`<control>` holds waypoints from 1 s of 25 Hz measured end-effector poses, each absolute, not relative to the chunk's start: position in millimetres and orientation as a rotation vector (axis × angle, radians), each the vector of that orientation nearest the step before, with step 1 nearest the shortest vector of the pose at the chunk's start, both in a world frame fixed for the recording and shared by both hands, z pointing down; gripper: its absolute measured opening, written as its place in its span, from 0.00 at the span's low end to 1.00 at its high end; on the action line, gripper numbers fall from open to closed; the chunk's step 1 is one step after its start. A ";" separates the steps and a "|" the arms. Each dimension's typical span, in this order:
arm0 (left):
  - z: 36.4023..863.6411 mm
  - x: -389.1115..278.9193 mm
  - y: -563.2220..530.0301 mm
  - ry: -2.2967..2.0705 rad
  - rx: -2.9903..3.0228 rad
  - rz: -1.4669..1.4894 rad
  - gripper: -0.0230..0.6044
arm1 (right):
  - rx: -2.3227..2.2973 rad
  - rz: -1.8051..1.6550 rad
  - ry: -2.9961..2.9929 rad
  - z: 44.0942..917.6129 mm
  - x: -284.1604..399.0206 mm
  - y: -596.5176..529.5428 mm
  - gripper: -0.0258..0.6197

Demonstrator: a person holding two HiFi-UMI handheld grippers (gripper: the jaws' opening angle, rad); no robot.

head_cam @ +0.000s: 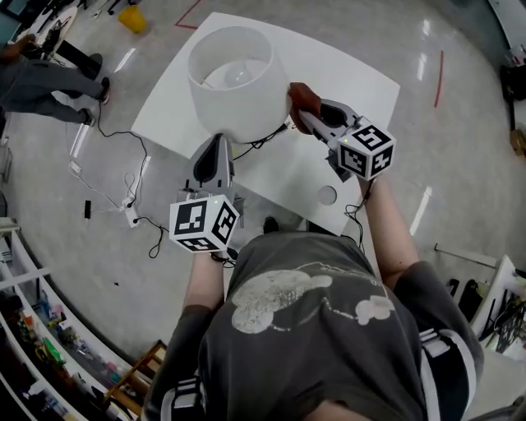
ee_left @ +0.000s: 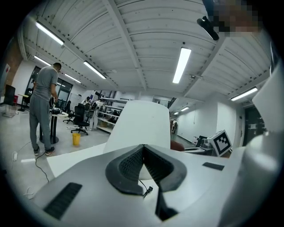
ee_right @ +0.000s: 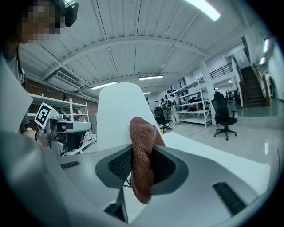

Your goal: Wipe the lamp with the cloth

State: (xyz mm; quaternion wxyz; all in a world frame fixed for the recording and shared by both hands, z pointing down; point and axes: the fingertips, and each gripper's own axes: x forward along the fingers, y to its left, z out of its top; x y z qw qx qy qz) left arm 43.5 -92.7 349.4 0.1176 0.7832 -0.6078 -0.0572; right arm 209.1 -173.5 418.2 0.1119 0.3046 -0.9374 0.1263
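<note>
The lamp has a white drum shade [head_cam: 234, 78] with a bulb showing inside, and it stands on the white table [head_cam: 362, 90]. My right gripper [head_cam: 302, 111] is shut on a brown cloth [head_cam: 297, 92], which lies against the shade's right side. In the right gripper view the cloth [ee_right: 142, 155] stands folded between the jaws of the gripper [ee_right: 143, 150], with the shade [ee_right: 117, 115] just behind. My left gripper [head_cam: 218, 144] points at the shade's lower near edge. Its jaws [ee_left: 143, 150] are shut with nothing seen between them, and the shade [ee_left: 140, 124] is right ahead.
The lamp's black cord [head_cam: 265, 138] runs across the table between the grippers. A round disc [head_cam: 327, 195] sits near the table's front edge. A person [head_cam: 41, 78] stands at the far left near a yellow bin [head_cam: 131, 18]. Cables [head_cam: 123, 197] lie on the floor.
</note>
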 end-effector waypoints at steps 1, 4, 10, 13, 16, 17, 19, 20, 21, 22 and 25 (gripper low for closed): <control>349.5 42.4 -93.2 -1.768 2.306 -0.166 0.05 | 0.916 0.361 -2.754 414.6 210.7 -172.8 0.19; 346.4 36.8 -97.0 -1.724 2.349 -0.162 0.05 | 0.985 0.311 -2.781 383.8 210.5 -171.6 0.19; 350.5 37.0 -91.4 -1.646 2.409 -0.166 0.05 | 1.042 0.140 -2.918 309.5 195.9 -149.8 0.19; 348.5 38.3 -90.1 -1.634 2.425 -0.166 0.05 | 0.996 0.039 -2.992 270.3 175.7 -136.7 0.19; 343.6 42.7 -88.0 -1.645 2.426 -0.176 0.05 | 0.932 -0.016 -2.977 273.7 166.9 -131.4 0.19; 343.2 45.3 -85.5 -1.650 2.424 -0.181 0.05 | 0.915 -0.023 -2.967 280.3 166.6 -128.8 0.19; 343.3 49.1 -80.1 -1.669 2.421 -0.180 0.05 | 0.884 -0.023 -2.960 291.8 166.2 -122.9 0.19; 342.9 49.3 -77.9 -1.682 2.417 -0.175 0.05 | 0.868 -0.019 -2.957 296.9 165.3 -120.6 0.19; 342.5 49.0 -76.0 -1.693 2.409 -0.170 0.05 | 0.853 -0.011 -2.948 302.5 164.2 -119.1 0.19; 342.2 48.8 -73.4 -1.698 2.399 -0.167 0.05 | 0.841 0.005 -2.931 309.3 163.2 -117.7 0.19; 343.8 50.2 -59.8 -1.704 2.372 -0.151 0.05 | 0.832 0.096 -2.857 338.0 163.3 -111.8 0.19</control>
